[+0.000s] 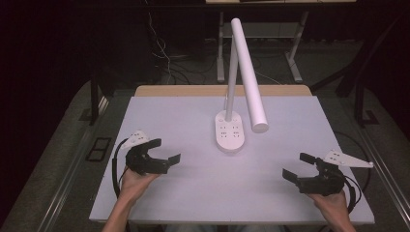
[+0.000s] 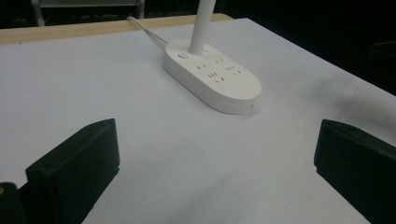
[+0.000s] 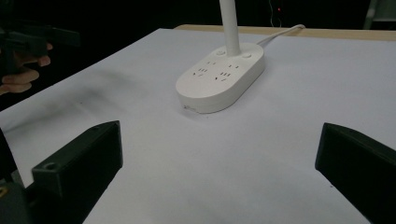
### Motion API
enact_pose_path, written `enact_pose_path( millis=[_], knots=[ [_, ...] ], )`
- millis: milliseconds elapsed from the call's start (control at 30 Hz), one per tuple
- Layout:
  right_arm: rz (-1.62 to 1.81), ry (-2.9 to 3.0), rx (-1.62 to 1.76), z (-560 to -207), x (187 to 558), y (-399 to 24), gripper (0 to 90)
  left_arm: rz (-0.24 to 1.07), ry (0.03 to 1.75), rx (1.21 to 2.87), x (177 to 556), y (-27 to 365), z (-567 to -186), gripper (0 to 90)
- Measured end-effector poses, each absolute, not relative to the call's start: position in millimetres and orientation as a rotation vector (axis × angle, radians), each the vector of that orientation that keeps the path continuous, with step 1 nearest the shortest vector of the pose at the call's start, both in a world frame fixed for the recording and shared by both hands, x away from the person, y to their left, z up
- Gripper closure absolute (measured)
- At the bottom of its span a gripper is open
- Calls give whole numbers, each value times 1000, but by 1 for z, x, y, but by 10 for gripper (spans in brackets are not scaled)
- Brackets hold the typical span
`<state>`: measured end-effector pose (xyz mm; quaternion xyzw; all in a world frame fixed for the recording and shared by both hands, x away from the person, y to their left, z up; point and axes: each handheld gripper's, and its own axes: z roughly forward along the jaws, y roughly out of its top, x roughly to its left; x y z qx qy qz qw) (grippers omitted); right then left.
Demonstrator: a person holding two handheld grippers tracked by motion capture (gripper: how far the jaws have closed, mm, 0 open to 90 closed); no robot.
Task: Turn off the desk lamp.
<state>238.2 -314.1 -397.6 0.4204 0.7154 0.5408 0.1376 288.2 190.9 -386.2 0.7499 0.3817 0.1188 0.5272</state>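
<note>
One white desk lamp [image 1: 231,130] is counted at the table's centre, its oval base fitted with four socket groups and two round buttons. One cord [image 2: 145,29] is seen trailing toward 12 o'clock. One table [image 1: 193,193] is counted. Two grippers are seen, the left gripper [image 1: 167,151] at 8 o'clock and the right gripper [image 1: 296,166] at 4 o'clock.

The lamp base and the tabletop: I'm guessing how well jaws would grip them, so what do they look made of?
The lamp base looks like moulded white plastic with a smooth, slightly satin finish: rounded seamless edges, sockets recessed in its top, soft highlights. The tabletop looks like a matte pale sheet, maybe laminate or a mat; it shows no glare, and a wood-coloured edge runs along its far side. Both are guesses from appearance.
</note>
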Motion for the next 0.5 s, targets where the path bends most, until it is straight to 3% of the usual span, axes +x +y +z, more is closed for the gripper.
enact_pose_path(
  millis=[500],
  knots=[
    [1550, 2089, 1211, -399, 239, -313, 5, 311, 907, 1783, 270, 196, -401, 0]
  ],
)
